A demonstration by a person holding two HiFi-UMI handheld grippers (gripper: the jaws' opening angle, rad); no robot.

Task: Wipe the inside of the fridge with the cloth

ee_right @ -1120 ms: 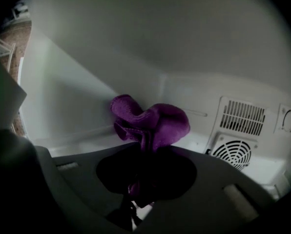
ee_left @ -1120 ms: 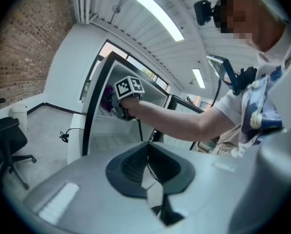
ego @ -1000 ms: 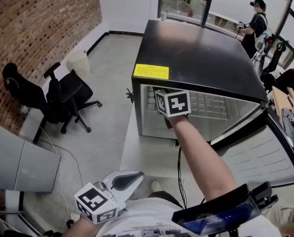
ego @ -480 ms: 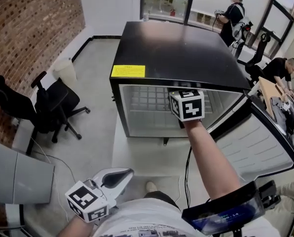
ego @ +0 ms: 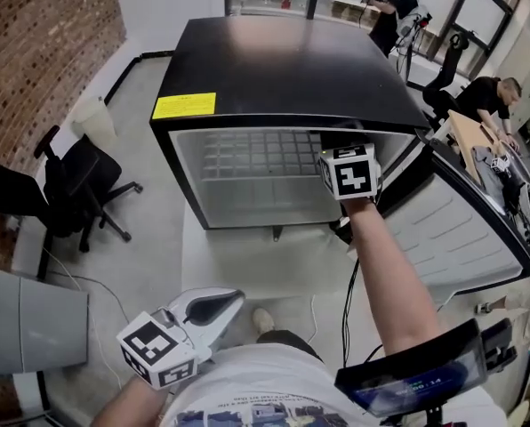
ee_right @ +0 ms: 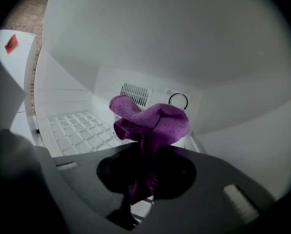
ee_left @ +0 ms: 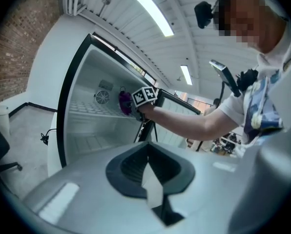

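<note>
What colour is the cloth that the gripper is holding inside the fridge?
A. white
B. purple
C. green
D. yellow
B: the cloth pinched in the right gripper is purple, bunched up against the white inside of the fridge.

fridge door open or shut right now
Open. The fridge door is swung out to the right, and the right gripper holds the purple cloth inside, above the wire shelf.
</note>
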